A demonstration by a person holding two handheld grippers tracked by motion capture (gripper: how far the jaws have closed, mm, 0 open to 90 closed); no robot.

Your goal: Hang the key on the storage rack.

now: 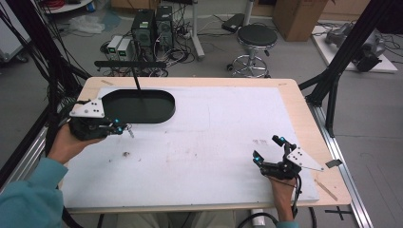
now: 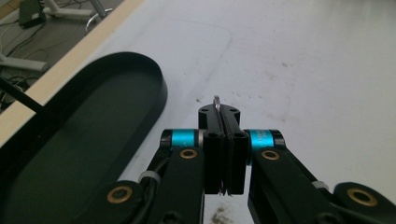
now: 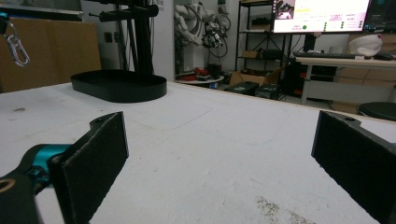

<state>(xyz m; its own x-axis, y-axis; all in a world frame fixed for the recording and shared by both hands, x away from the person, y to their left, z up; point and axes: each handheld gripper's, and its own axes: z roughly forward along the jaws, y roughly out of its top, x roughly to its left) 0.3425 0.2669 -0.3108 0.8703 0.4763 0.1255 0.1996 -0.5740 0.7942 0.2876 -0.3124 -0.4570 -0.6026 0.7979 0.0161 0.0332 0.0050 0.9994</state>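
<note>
A small silver snap hook is pinched between the closed jaws of my left gripper, which a hand holds above the white table top near its left edge. In the left gripper view the snap hook's rim pokes out above the left gripper. From the right gripper view the snap hook dangles at the far left. Just beyond it lies a black oval tray. My right gripper rests open at the table's near right, nothing between its pads.
A thin black post with a crossbar rises from the tray's far side. A dark speck lies on the white mat. Black frame struts stand at the right edge; a stool and computer cases are on the floor beyond.
</note>
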